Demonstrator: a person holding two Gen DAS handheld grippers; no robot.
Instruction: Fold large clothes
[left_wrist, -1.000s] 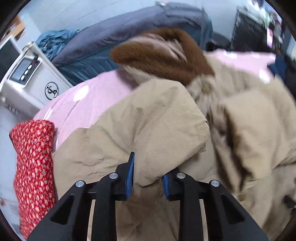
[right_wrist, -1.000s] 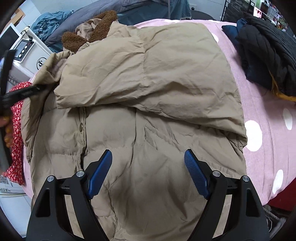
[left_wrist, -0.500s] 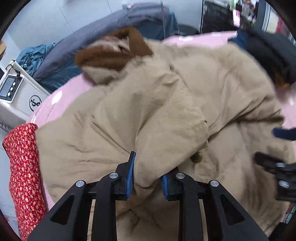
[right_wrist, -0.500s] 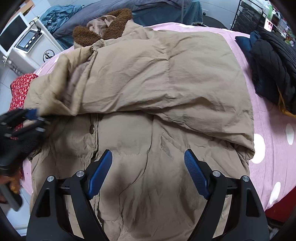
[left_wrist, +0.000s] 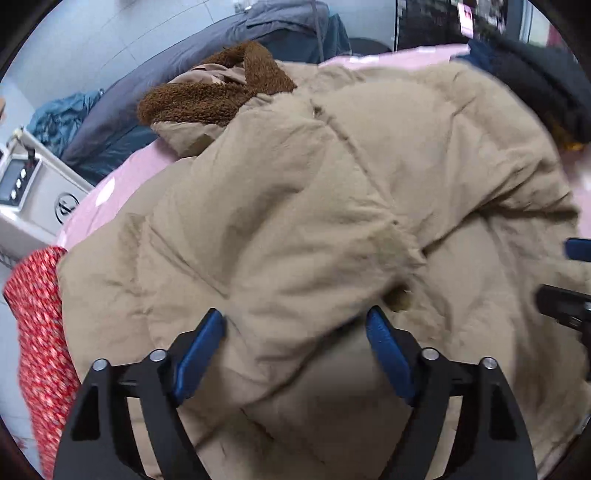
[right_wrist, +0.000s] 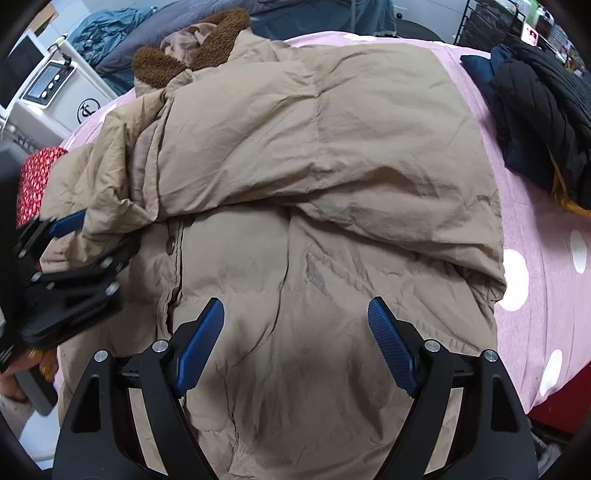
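A tan padded jacket (left_wrist: 295, 184) with a brown fleece collar (left_wrist: 214, 96) lies spread on the pink bed. Its left sleeve (left_wrist: 280, 251) is folded across the front. My left gripper (left_wrist: 295, 332) hovers over that sleeve's end. Its jaws are opening, and the fabric bulges between the blue pads without being pinched. In the right wrist view the jacket (right_wrist: 314, 166) fills the frame, with the left gripper (right_wrist: 85, 236) at its left edge. My right gripper (right_wrist: 295, 332) stands open above the jacket's lower front, holding nothing.
A red flowered cloth (left_wrist: 37, 332) hangs at the bed's left side beside a white appliance (left_wrist: 33, 192). Dark clothes (right_wrist: 535, 110) are piled at the right on the pink dotted sheet (right_wrist: 535, 258). Grey-blue bedding (left_wrist: 184, 55) lies behind.
The left gripper carried the sleeve rightward across the jacket, then spread its jaws and let the fabric go. The right gripper stayed in place, open.
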